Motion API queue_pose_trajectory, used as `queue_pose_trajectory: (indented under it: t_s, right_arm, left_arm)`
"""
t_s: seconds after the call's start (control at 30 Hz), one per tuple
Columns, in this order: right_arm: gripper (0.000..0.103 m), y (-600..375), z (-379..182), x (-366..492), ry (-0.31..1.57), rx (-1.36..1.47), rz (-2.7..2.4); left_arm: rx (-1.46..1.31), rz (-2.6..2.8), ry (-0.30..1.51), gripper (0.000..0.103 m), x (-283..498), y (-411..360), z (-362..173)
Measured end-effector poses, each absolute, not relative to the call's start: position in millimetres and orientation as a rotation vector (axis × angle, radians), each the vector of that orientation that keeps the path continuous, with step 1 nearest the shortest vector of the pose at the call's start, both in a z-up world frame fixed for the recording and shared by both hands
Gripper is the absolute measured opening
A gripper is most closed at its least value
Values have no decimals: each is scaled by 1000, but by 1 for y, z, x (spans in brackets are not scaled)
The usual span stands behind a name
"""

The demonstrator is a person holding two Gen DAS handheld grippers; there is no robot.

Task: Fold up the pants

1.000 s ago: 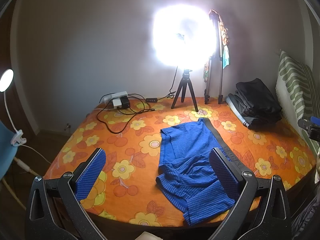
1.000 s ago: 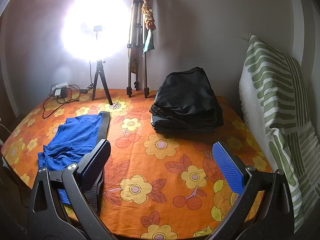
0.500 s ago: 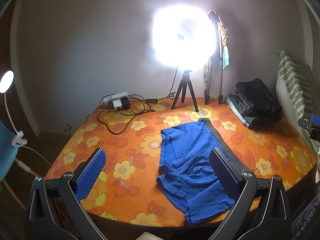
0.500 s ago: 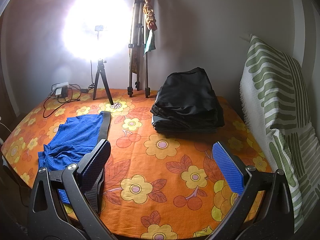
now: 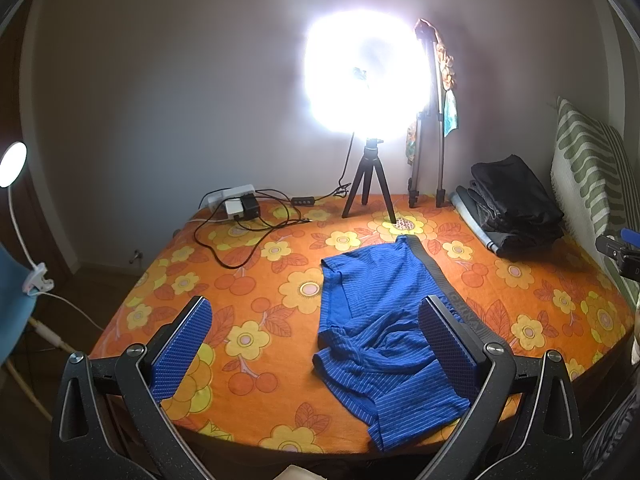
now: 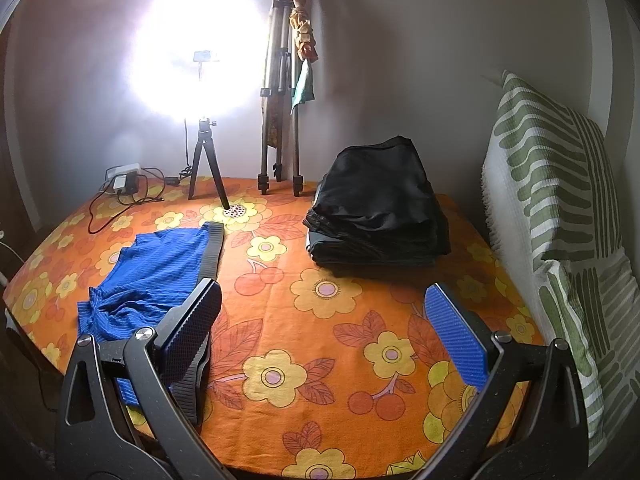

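Almost nothing had shifted since the earlier frames: both grippers hovered where they were, and the blue pants [image 5: 384,328] lay unmoved. The left gripper [image 5: 316,344] and right gripper [image 6: 324,332] were each spread wide, holding nothing. The pants lay rumpled on the floral orange bedsheet [image 6: 320,360], near the bed's front edge, their grey waistband toward the ring light [image 5: 364,76]. Right of the pants sat a stack of dark folded clothes [image 6: 380,208], with a green-striped pillow [image 6: 560,208] beyond. Left of the light's tripod, cables [image 5: 248,224] trailed from a power strip.
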State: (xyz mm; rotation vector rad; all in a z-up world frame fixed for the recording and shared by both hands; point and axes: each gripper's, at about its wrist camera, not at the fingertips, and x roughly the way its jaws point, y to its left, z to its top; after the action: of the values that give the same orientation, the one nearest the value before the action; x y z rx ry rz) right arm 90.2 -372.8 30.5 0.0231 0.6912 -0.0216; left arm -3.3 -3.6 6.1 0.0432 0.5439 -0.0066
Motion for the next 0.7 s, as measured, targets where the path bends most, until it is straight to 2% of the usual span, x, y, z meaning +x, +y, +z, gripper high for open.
queue_pose_trajectory:
  t_s: [0.37, 0.5, 0.67, 0.7]
  right_arm:
    - [103, -369, 30, 90, 690, 18, -14]
    - [100, -363, 31, 89, 690, 11, 8]
    - [90, -356, 27, 87, 700, -3, 85]
    - [88, -354, 26, 87, 706, -10, 106]
  left_arm:
    - [52, -13, 546, 101, -2, -2, 8]
    - [62, -20, 553, 98, -2, -1, 3]
    - [81, -45, 573, 92, -3, 0, -6]
    - [83, -56, 580, 87, -3, 1, -8]
